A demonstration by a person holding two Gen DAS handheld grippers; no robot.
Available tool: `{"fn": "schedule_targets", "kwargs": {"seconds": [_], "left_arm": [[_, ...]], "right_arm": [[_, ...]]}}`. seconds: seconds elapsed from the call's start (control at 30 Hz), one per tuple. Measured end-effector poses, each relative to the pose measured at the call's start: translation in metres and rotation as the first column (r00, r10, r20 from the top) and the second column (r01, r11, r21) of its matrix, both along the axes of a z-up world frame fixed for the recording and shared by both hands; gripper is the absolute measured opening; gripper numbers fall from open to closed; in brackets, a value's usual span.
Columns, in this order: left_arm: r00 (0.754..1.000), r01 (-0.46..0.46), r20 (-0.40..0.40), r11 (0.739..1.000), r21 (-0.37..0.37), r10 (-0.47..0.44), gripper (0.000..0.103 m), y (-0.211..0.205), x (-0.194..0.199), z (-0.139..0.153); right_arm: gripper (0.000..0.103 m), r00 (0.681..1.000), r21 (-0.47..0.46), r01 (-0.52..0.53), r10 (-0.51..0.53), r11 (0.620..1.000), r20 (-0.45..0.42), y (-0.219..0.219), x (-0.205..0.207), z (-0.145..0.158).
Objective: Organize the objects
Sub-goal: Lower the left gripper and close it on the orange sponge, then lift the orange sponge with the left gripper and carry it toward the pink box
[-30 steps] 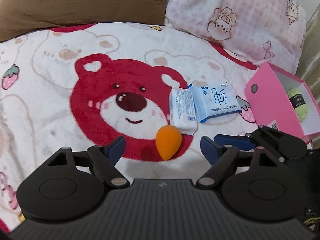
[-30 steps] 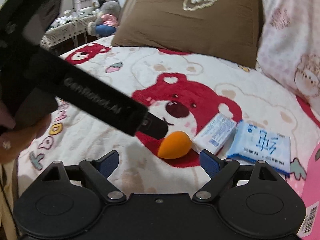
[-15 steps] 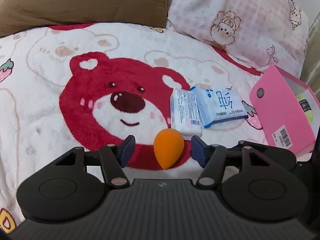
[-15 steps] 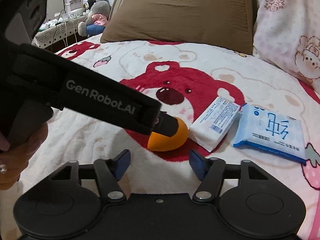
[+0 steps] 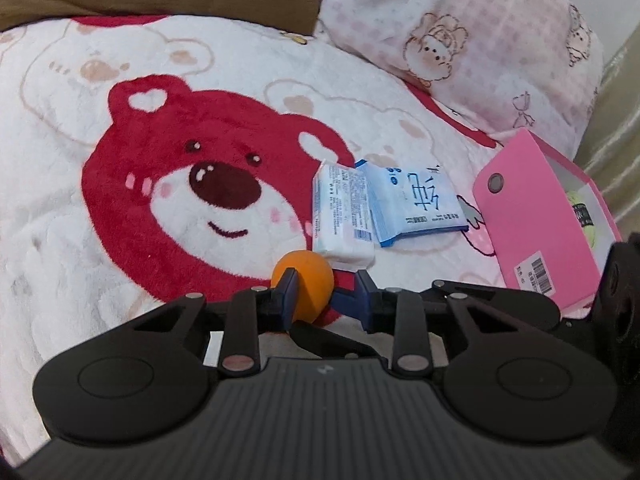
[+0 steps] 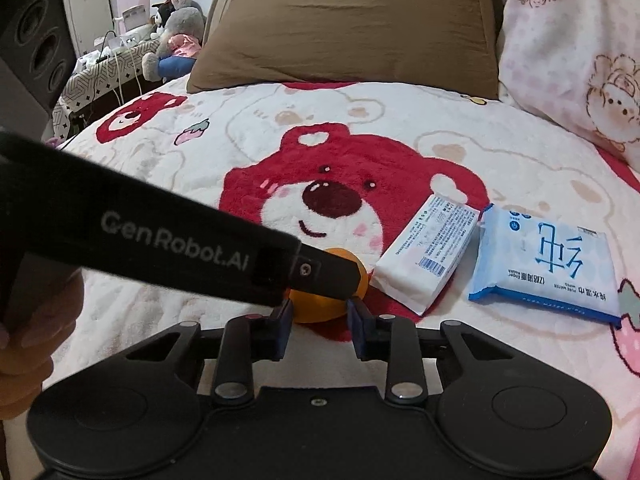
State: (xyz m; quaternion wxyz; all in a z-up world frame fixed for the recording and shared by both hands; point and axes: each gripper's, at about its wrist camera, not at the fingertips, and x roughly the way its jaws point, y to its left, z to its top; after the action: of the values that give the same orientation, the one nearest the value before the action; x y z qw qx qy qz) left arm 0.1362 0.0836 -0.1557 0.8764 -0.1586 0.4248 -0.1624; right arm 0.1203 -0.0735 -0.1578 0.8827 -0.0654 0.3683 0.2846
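An orange egg-shaped sponge lies on the red bear blanket, just in front of a white tissue pack. My left gripper has its jaws closing, and its blue pads press on the sponge's sides. My right gripper is also closing on the same sponge from its own side, pads against it. In the right wrist view the left gripper's black finger lies across the sponge's top and hides part of it.
A blue wet-wipe pack lies beside the tissue pack. A pink open box with a green yarn ball stands at the right. Behind are a brown pillow and a pink pillow. A hand holds the left gripper.
Both grippers sank toward the sponge and their jaws went from wide apart to closed against it. The sponge stayed where it lay.
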Motion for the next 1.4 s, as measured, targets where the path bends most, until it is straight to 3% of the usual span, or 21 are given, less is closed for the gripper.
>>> {"fn": "schedule_targets", "kwargs": {"seconds": [0.13, 0.4, 0.53, 0.83, 1.17, 1.4], "left_arm": [[1.0, -0.015, 0.0, 0.998, 0.068, 0.015, 0.029, -0.001, 0.001, -0.002], [1.0, -0.009, -0.008, 0.997, 0.076, 0.01, 0.029, -0.002, 0.002, -0.005], [0.999, -0.033, -0.027, 0.993, 0.116, 0.036, 0.03, 0.0, 0.005, -0.01], [0.997, -0.036, -0.07, 0.999, 0.005, 0.036, 0.029, 0.007, 0.006, -0.009], [0.995, 0.005, -0.102, 1.0, 0.029, -0.003, 0.029, -0.007, -0.001, -0.002], [0.994, 0.045, -0.104, 0.999, 0.017, -0.043, 0.029, -0.022, -0.011, 0.008]], "right_arm": [[0.035, 1.0, 0.001, 0.017, -0.017, 1.0, -0.006, 0.003, 0.0, -0.002], [0.043, 0.999, -0.004, 0.038, -0.038, 0.999, -0.004, 0.007, 0.001, -0.007], [0.045, 0.999, -0.01, 0.03, -0.03, 1.0, 0.011, 0.01, 0.002, -0.008], [0.043, 0.998, -0.07, 0.009, -0.005, 0.998, 0.059, 0.019, -0.004, -0.006], [0.041, 0.99, -0.181, -0.012, 0.038, 0.983, 0.138, 0.021, -0.023, 0.004], [0.041, 0.994, -0.156, 0.017, 0.0, 0.988, 0.111, 0.005, -0.034, 0.014]]}}
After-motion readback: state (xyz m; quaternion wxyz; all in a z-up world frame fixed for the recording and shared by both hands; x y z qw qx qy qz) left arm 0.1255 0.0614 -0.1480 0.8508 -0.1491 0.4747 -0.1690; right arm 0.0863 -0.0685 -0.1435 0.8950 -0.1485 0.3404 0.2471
